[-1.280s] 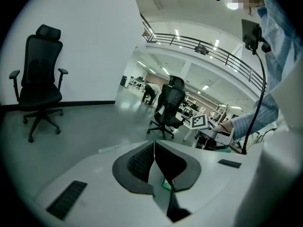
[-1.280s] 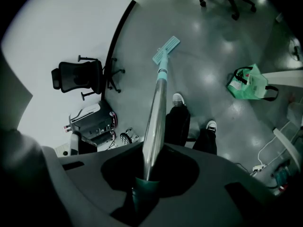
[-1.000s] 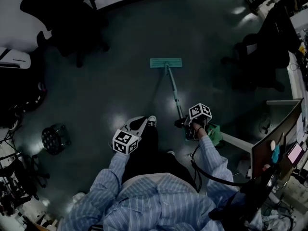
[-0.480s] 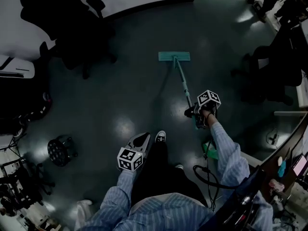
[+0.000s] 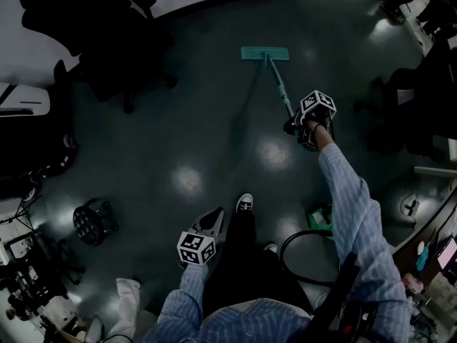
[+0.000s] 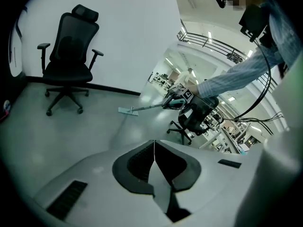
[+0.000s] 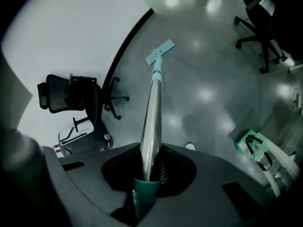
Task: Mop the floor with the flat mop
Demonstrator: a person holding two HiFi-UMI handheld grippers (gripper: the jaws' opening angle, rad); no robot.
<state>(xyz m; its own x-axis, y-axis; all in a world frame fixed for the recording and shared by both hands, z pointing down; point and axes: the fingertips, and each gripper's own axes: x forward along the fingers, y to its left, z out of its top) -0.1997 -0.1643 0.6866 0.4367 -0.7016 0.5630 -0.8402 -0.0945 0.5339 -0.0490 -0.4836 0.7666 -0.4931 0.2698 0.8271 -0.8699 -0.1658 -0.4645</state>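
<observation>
Inspector: Movement since one second ago?
Operator: Right gripper has extended from frame centre toward the upper right of the head view. The flat mop head has slid up-frame across the floor, nearer the dark baseboard.
Inspector: Right jaw condition?
Operator: Clamped on the mop's metal handle, at its green end grip.
Inspector: Left gripper?
Operator: Jaws pressed together, nothing between them. Unit sits lower centre, beside the person's dark trouser leg.
Inspector: Mop position?
Operator: Head flat on the floor, top centre of the head view, well right of the black office chair. Handle slants down-right into the right gripper.
</observation>
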